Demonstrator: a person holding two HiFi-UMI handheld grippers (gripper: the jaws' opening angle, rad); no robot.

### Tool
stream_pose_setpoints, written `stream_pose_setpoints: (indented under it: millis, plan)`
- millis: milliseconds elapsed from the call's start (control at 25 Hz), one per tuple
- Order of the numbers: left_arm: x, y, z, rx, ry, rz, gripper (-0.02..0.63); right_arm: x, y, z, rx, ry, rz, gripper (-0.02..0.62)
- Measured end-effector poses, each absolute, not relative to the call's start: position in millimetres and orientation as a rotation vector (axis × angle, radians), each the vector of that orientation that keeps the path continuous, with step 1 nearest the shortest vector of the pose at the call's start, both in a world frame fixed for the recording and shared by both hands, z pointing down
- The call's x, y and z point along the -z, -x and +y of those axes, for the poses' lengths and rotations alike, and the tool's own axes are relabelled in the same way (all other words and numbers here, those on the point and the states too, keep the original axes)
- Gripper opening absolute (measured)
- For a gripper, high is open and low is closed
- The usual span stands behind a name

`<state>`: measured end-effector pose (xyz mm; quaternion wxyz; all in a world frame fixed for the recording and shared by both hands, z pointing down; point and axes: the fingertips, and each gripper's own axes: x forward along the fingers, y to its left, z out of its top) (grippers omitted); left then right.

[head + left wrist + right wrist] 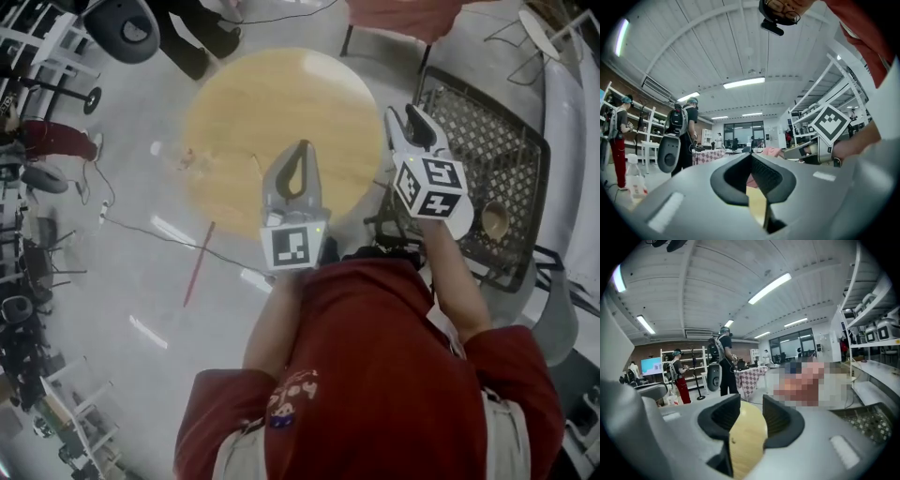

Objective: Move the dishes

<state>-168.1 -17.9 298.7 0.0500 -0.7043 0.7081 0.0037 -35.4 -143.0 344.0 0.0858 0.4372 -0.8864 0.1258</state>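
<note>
A large lab or workshop hall: white shelving racks (872, 341) along the walls, strip lights (744, 83) on a panelled ceiling, people (679, 124) wearing backpack rigs (cables (159, 232) trail across the floor).

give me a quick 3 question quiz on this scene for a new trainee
1. True or false: the left gripper has its jaws shut with nothing between them.
2. Fill in: the right gripper has its jaws ___, with only the round wooden table seen beyond them.
3. Where is the brown bowl? A) on the table B) on the dark mesh rack C) in the left gripper

Key: 1 true; 2 apart; 3 B
</note>
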Motion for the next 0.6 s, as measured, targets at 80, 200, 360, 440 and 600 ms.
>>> stream_pose_setpoints:
  millis: [80,200,360,440,600]
  plan:
    - [-308,184,-5,-0.001,2.109,2.185,0.005,-349,57,-135,-0.359,-1.259,-2.669,0.135]
    - [-322,202,18,0.007,2.06,2.234,0.005,-359,82,-119,-0.345,-1.2,-2.704,0.135]
    - [-326,228,33,0.014,2.005,2.286,0.005,-363,111,-108,-0.339,-1.138,-2.724,0.135]
    - [-329,239,43,0.009,1.973,2.31,0.005,-367,124,-101,-0.333,-1.107,-2.731,0.135]
    - [-333,260,59,0.009,1.909,2.372,0.005,-370,146,-92,-0.317,-1.047,-2.747,0.135]
